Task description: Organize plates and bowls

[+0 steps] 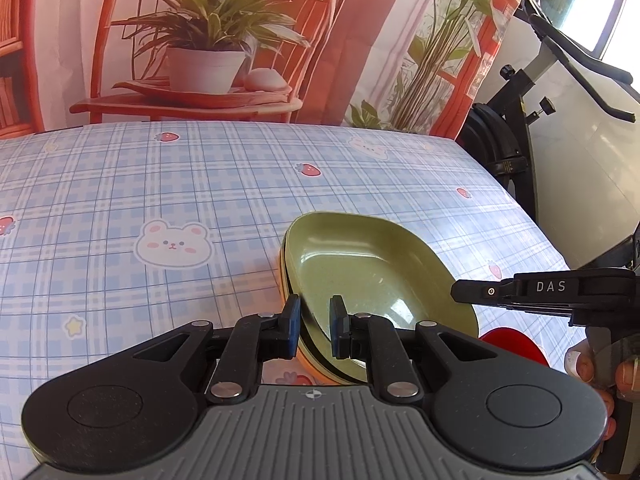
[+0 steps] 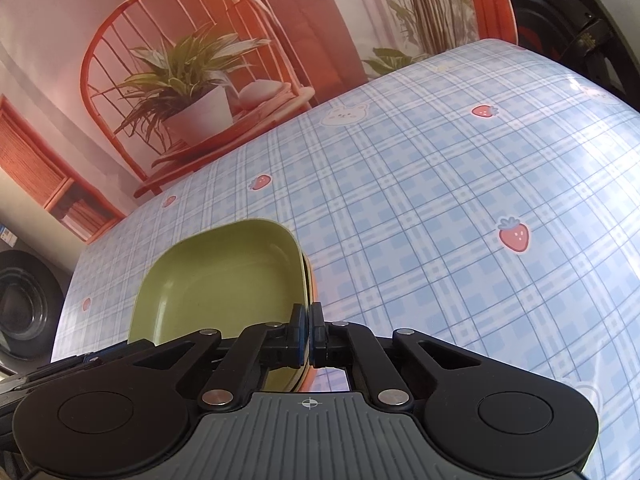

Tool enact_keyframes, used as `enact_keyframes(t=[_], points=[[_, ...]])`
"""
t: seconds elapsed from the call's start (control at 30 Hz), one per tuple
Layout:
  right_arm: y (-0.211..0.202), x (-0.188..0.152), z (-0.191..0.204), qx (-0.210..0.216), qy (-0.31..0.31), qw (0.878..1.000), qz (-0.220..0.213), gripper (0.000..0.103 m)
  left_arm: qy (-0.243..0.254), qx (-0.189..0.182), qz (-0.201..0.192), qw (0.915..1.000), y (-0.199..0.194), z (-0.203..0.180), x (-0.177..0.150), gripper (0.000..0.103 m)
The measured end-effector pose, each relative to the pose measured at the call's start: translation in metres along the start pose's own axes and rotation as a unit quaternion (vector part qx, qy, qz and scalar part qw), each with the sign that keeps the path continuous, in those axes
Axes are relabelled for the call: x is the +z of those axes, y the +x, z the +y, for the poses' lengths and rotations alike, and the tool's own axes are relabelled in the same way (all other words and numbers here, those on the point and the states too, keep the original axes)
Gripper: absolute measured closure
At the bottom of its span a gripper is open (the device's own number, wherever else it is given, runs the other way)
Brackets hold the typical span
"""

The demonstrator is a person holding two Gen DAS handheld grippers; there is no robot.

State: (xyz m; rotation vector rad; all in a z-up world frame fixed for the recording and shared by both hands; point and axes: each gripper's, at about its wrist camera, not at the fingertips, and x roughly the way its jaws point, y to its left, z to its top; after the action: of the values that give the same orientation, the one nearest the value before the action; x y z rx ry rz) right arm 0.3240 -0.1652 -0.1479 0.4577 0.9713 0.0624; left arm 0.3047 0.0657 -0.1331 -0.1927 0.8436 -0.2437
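The left gripper point(image 1: 315, 326) clamps the near rim of the green plate point(image 1: 360, 268), which tilts, long axis running ahead of its fingers. The right gripper point(image 2: 308, 334) pinches the same stack's right edge above the tablecloth point(image 2: 460, 220).

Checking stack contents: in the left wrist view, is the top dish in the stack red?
No, the top dish is green, nested on an orange one whose edge shows beneath; the red item lies separately on the table.
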Motion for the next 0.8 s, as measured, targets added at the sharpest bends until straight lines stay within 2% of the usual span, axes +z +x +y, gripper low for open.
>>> enact_keyframes(t=[0.27,0.53,0.63,0.8], points=[[0.002,-0.002,-0.001,0.001,0.005,1.0,0.005,0.101,-0.005,0.007,-0.009,0.9999,-0.005,0.001,-0.001,0.089],[0.002,-0.001,-0.001,0.001,0.005,1.0,0.005,0.101,-0.009,0.0,-0.029,0.9996,-0.03,-0.007,-0.019,0.089],[0.001,-0.001,-0.001,0.001,0.003,1.0,0.005,0.101,0.006,-0.001,-0.028,0.9996,-0.029,-0.015,-0.024,0.089],[0.0,-0.001,0.0,0.001,0.003,1.0,0.003,0.101,0.02,0.017,-0.028,0.9992,-0.022,-0.021,-0.029,0.088]])
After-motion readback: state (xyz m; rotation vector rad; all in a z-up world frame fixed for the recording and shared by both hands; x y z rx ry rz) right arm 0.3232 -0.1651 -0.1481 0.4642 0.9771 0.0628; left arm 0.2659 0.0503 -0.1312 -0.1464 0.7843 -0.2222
